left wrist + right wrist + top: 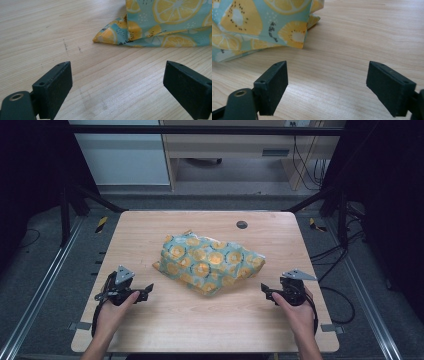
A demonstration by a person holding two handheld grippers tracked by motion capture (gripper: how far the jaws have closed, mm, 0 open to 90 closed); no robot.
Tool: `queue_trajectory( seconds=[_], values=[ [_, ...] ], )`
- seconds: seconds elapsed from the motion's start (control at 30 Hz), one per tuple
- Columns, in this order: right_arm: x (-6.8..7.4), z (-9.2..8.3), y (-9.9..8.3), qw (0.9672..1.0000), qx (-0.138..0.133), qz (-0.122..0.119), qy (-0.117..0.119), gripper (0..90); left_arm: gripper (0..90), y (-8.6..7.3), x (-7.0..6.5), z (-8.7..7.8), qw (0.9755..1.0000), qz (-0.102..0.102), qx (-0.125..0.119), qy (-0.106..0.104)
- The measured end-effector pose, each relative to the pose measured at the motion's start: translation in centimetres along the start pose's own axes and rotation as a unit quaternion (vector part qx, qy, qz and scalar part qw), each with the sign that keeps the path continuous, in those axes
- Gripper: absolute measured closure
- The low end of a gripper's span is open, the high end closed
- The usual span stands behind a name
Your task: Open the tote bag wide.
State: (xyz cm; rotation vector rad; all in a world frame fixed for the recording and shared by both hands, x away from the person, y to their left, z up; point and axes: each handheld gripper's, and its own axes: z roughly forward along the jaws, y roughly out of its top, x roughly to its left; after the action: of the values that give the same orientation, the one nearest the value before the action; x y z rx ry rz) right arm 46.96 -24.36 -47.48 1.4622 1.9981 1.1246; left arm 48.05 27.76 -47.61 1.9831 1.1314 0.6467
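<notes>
My right gripper (327,85) hangs low over the light wooden table (367,32), its two black jaws spread wide with bare wood grain between them. Ahead and to my left lies a folded cloth (259,22), teal with yellow citrus slices printed on it. Its nearest corner rests on the table just beyond my left jaw, not touching it.

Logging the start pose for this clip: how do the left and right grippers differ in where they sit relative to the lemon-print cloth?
The left gripper sits at the cloth's left, the right gripper at its right. In its own view the left gripper faces a pointed cloth corner; the right gripper's view faces a folded cloth edge. Both are open, empty, near the wooden table, clear of the cloth.
</notes>
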Motion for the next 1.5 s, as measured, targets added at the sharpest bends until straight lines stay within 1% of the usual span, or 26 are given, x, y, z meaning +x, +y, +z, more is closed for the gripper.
queue_trajectory(
  seconds=[0.03,0.07,0.13,0.23,0.37,0.47,0.53,0.57,0.6,0.63,0.7,0.77,0.83,0.87,0.9,0.93,0.97,1.03,1.07,1.13,1.2,1.27,1.33,1.5],
  values=[
    [0.1,0.0,0.2,1.0,0.0,-0.001,-0.001,16.0,8.2,0.0,0.0,0.0,1.0,-0.001,0.0,0.0],
    [0.1,-0.1,0.8,1.0,0.004,-0.008,-0.001,15.8,8.2,0.0,0.0,0.0,1.0,-0.002,0.001,0.0],
    [0.2,-0.4,2.0,0.9999,-0.004,-0.014,-0.006,16.5,8.2,0.0,-0.1,0.0,1.0,-0.002,0.001,-0.002],
    [0.7,-1.0,4.1,0.9994,-0.008,-0.034,-0.004,16.5,8.2,0.0,-0.1,0.1,1.0,-0.001,0.0,-0.002],
    [1.6,-1.6,7.5,0.9983,-0.01,-0.058,-0.001,16.3,8.2,-0.1,-0.1,0.1,1.0,-0.001,0.003,0.001],
    [2.2,-1.7,9.7,0.9977,-0.007,-0.066,0.007,15.2,8.2,-0.1,-0.1,0.1,1.0,0.0,0.003,0.002],
    [2.6,-1.3,11.0,0.997,0.001,-0.077,0.011,13.4,8.2,-0.1,-0.1,0.1,1.0,0.0,0.004,0.002],
    [2.9,-0.8,12.2,0.9962,0.012,-0.085,0.014,12.7,8.2,-0.1,-0.1,0.1,1.0,0.0,0.005,0.002],
    [3.0,-0.5,12.6,0.996,0.016,-0.087,0.015,12.3,8.2,-0.1,-0.1,0.1,1.0,0.0,0.005,0.002],
    [3.0,-0.5,12.6,0.996,0.016,-0.087,0.015,12.3,8.2,-0.1,-0.1,0.1,1.0,0.001,0.006,0.001],
    [3.2,0.2,13.6,0.995,0.027,-0.093,0.021,11.6,8.2,-0.1,-0.1,0.2,1.0,0.001,0.007,0.001],
    [3.3,1.1,14.5,0.9948,0.037,-0.092,0.026,11.6,8.2,-0.1,-0.1,0.2,1.0,0.001,0.007,0.0],
    [3.3,1.8,15.1,0.9941,0.042,-0.095,0.029,11.4,8.3,-0.1,-0.2,0.2,1.0,0.001,0.006,0.0],
    [3.4,2.3,15.3,0.9941,0.047,-0.093,0.033,11.2,8.3,-0.1,-0.2,0.2,1.0,0.001,0.006,0.0],
    [3.5,2.5,15.5,0.994,0.048,-0.091,0.037,11.2,8.2,-0.1,-0.2,0.3,1.0,0.002,0.006,0.0],
    [3.7,3.2,15.7,0.9932,0.055,-0.091,0.048,11.2,8.3,-0.1,-0.2,0.3,1.0,0.002,0.007,-0.001],
    [3.7,3.2,15.7,0.9932,0.055,-0.091,0.048,11.2,8.3,-0.1,-0.2,0.3,1.0,0.004,0.008,-0.001],
    [4.0,4.0,15.7,0.9921,0.067,-0.092,0.053,12.4,8.3,-0.1,-0.3,0.4,0.9999,0.007,0.01,-0.002],
    [4.4,4.9,15.6,0.9906,0.078,-0.096,0.059,14.4,8.3,-0.1,-0.3,0.4,0.9999,0.007,0.009,-0.002],
    [4.4,5.2,15.6,0.9901,0.082,-0.096,0.061,14.6,8.3,-0.1,-0.4,0.4,0.9999,0.008,0.009,-0.002],
    [4.6,5.9,15.7,0.9896,0.087,-0.094,0.065,17.6,8.3,0.0,-0.4,0.4,0.9999,0.01,0.01,-0.003],
    [4.7,6.4,15.8,0.9896,0.093,-0.087,0.067,18.5,8.3,0.0,-0.5,0.4,0.9999,0.011,0.009,-0.002],
    [4.7,6.8,15.8,0.9898,0.093,-0.081,0.071,19.5,8.3,0.0,-0.5,0.4,0.9999,0.013,0.009,-0.003],
    [4.5,7.3,15.8,0.9902,0.098,-0.071,0.07,20.8,8.4,0.0,-0.5,0.5,0.9998,0.014,0.011,-0.003]
  ],
)
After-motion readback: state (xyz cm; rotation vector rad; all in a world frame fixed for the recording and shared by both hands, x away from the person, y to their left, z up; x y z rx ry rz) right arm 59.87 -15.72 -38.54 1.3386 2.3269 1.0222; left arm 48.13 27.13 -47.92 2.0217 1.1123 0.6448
